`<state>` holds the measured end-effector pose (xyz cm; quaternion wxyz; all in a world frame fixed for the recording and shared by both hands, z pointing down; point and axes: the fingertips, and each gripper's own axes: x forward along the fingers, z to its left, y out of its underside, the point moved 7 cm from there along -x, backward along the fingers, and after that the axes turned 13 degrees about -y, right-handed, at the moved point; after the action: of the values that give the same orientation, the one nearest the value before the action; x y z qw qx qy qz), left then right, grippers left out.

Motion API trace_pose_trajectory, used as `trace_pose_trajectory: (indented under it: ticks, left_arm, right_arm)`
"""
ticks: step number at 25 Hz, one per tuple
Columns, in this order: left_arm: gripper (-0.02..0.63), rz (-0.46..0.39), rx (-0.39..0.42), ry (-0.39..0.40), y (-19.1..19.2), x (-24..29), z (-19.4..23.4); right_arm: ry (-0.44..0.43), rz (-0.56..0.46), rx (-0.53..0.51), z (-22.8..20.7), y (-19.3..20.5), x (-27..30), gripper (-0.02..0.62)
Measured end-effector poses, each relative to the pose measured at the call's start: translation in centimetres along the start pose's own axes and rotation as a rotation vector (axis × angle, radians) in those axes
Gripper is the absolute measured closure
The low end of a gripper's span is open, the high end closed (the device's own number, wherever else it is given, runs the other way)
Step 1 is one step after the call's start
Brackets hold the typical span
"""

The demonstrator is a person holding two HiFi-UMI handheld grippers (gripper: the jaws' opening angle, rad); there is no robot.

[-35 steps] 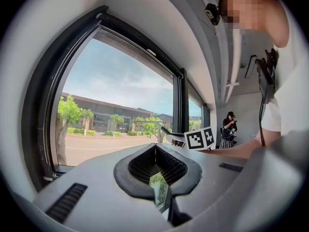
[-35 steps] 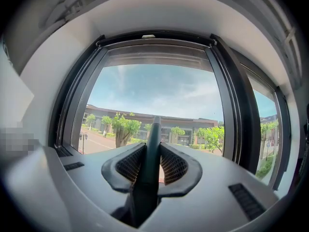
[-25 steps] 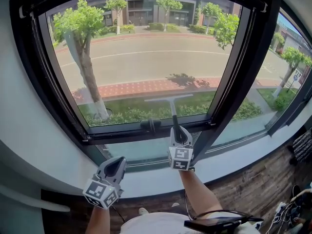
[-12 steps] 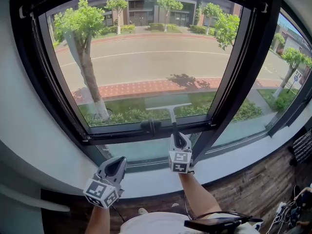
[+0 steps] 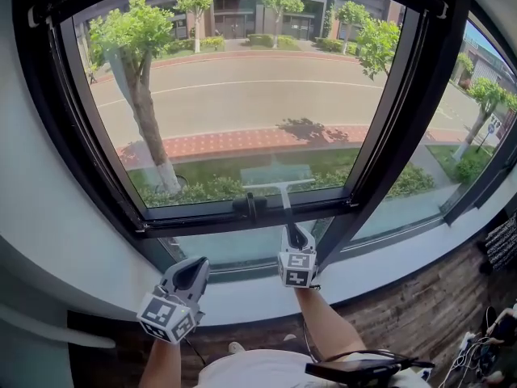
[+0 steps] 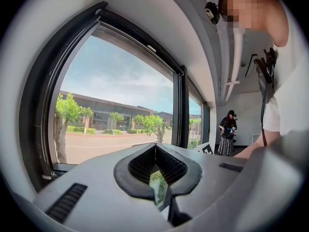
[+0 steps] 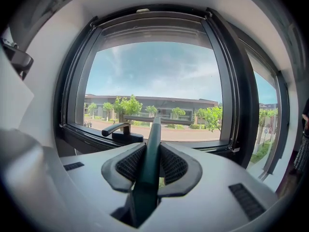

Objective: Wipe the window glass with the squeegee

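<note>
The squeegee (image 5: 280,187) has its pale blade pressed flat on the window glass (image 5: 242,95), low down and just above the bottom frame. Its dark green handle (image 7: 152,149) runs back into my right gripper (image 5: 295,234), which is shut on it. In the right gripper view the blade (image 7: 166,121) shows as a thin horizontal bar beyond the jaws of the right gripper (image 7: 153,152). My left gripper (image 5: 192,275) hangs lower left below the sill. Its jaws meet at the tips with nothing between them in the left gripper view (image 6: 155,146).
A black window handle (image 5: 250,206) sits on the bottom frame just left of the squeegee. A thick black mullion (image 5: 400,103) divides off a second pane at right. The white sill (image 5: 388,269) runs below. Another person (image 6: 227,135) stands far back in the room.
The squeegee blade has slid down the glass toward the bottom frame, with the right gripper drawing down a little. The left gripper has stayed put.
</note>
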<state>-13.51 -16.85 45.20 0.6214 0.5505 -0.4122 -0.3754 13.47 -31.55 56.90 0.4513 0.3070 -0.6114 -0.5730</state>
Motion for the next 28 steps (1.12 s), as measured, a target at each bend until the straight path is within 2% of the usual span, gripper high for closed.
trace_pose_trajectory:
  ticks: [7, 15, 22, 28]
  left_arm:
    - [0.589, 0.003, -0.005, -0.003, 0.0, 0.2, 0.1]
    - [0.589, 0.004, -0.011, -0.009, 0.3, 0.3, 0.4]
    - [0.589, 0.006, -0.031, -0.035, 0.7, -0.4, 1.5]
    - [0.589, -0.007, -0.059, -0.056, 0.9, -1.4, 3.3]
  right_arm:
    - [-0.004, 0.034, 0.021, -0.3, 1.2, 0.2, 0.497]
    - [-0.008, 0.022, 0.041, -0.2, 1.2, -0.1, 0.497]
    - [-0.012, -0.054, 0.037, 0.9, -2.2, -3.4, 0.497]
    - [-0.01, -0.178, 0.001, 3.4, -7.1, -7.0, 0.497]
